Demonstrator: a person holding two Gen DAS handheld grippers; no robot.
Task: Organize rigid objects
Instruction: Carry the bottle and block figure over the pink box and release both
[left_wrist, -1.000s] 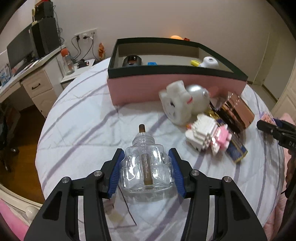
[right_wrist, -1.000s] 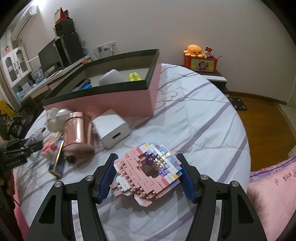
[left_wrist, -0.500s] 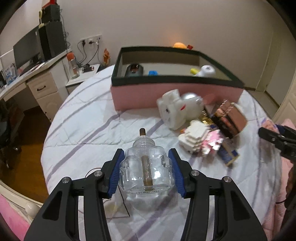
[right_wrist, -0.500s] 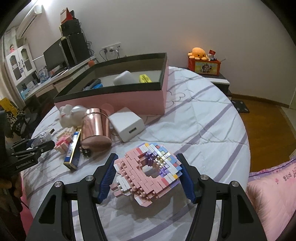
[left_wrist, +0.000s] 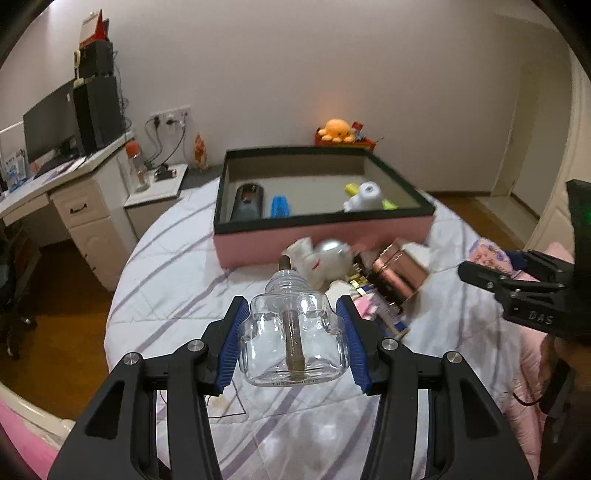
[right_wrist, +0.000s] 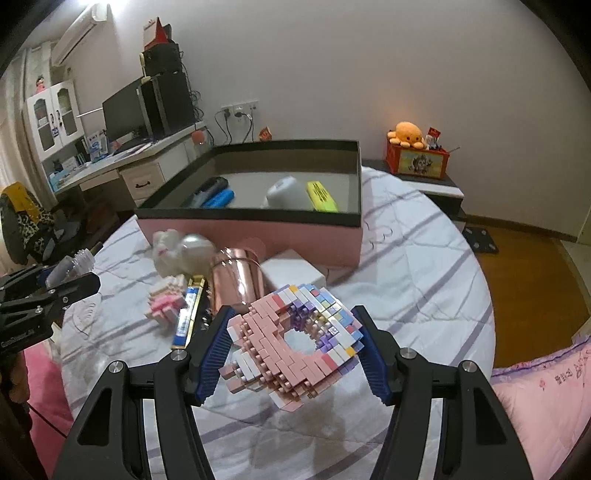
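Here we see the left gripper (left_wrist: 293, 343) with its jaws clamped on a clear glass bottle (left_wrist: 293, 341), low in the frame's centre. The right gripper (right_wrist: 293, 354) has its jaws closed on a pink brick donut (right_wrist: 291, 341), also low centre. Beyond both, mid-frame, lie a copper cup (right_wrist: 238, 277) and a white toy (left_wrist: 319, 260), before the pink box (left_wrist: 325, 238) on the striped bed (right_wrist: 424, 266).

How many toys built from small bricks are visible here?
2. The pink ring-shaped brick toy is clamped in the right hand-held gripper. The small pink-and-white brick figure lies on the bed beside the rose-gold cup. Others may be hidden.
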